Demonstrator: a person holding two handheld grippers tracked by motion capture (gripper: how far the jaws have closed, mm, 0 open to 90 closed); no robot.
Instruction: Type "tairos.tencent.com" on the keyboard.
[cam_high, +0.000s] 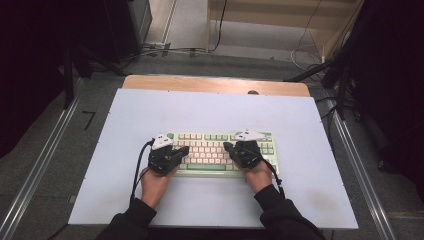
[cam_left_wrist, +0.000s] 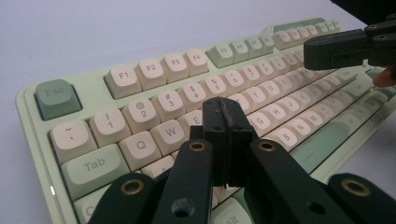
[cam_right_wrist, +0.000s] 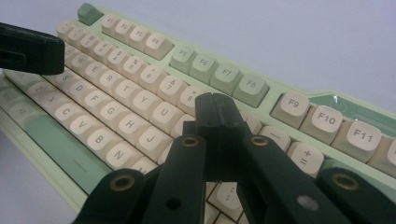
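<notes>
While wide bare white tabletop (cam_high: 150, 107) is lying round the pale green rectangular plastic keyboard (cam_high: 222, 136),
I am holding my left gripper (cam_high: 184, 150) and right gripper (cam_high: 227, 146) clenched empty, angling inward over its keys.

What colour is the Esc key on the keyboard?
The Esc key is a darker grey-green than the pale green keyboard case. It shows best in the left gripper view.

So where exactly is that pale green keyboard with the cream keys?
In the high view the pale green keyboard lies near the middle of the white board, with the left gripper over its left end and the right gripper over its right half.
</notes>
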